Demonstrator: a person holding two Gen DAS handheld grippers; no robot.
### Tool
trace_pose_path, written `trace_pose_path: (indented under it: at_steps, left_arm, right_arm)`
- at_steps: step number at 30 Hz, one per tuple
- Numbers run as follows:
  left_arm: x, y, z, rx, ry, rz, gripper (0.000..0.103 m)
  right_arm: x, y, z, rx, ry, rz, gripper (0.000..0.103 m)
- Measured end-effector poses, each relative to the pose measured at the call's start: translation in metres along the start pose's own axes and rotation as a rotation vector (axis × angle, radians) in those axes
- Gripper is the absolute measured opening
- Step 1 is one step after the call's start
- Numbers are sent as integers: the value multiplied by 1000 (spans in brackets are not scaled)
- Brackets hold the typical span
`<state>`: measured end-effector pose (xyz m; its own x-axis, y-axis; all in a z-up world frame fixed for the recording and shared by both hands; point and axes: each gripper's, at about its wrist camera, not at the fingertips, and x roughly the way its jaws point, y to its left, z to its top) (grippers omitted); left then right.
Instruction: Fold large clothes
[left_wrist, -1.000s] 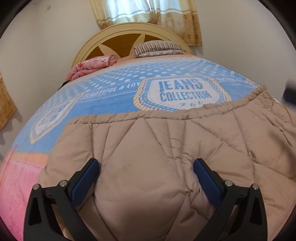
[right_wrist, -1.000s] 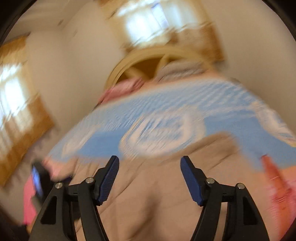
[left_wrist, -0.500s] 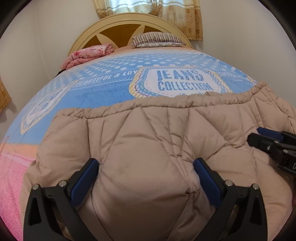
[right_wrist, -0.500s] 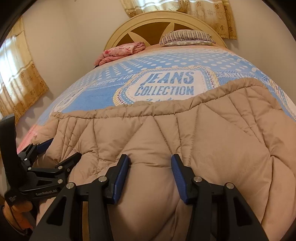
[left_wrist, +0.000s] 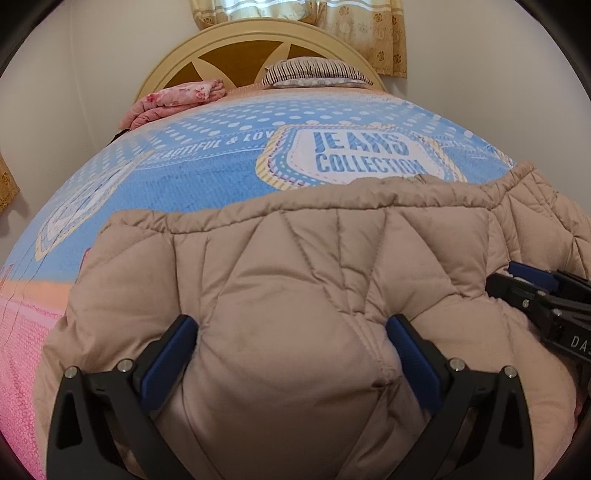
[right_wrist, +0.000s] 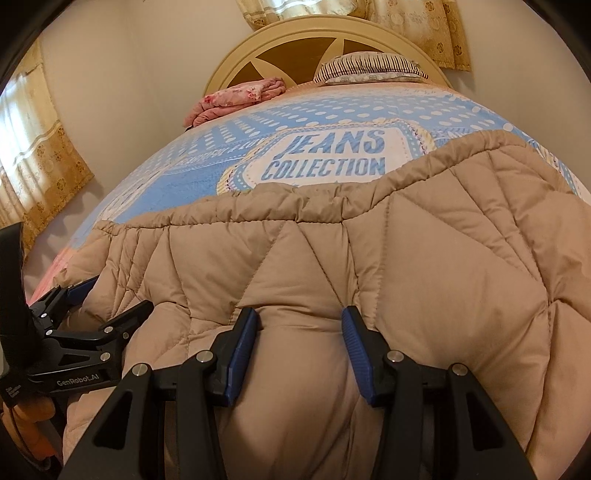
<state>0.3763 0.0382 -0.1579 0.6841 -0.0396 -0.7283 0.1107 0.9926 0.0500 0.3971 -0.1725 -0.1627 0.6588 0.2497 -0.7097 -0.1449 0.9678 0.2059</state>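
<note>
A large beige quilted jacket (left_wrist: 295, 280) lies spread on the bed (left_wrist: 221, 162), on a blue cover with the words "JEANS COLLECTION". Its gathered hem is at the far side from the fingers, near the printed badge.

The left gripper (left_wrist: 291, 354) has its fingers wide apart, and a thick bulge of the jacket fills the space between them; both blue pads (left_wrist: 168, 363) press into the padding. The right gripper (right_wrist: 298, 345) has its fingers closer together, clamped on a narrower fold of the same jacket. Both grips are at the near edge of the jacket.

Beyond the fingers, a striped pillow (right_wrist: 369, 66) and a folded pink blanket (right_wrist: 240, 98) lie against the headboard (left_wrist: 229, 51).
</note>
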Motion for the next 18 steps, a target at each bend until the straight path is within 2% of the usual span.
trace_pose_path:
  at_steps: [18]
  left_arm:
    - [3,0,-1,2,6,3,103]
  right_arm:
    - [9,5,0,-20,19,-30,50]
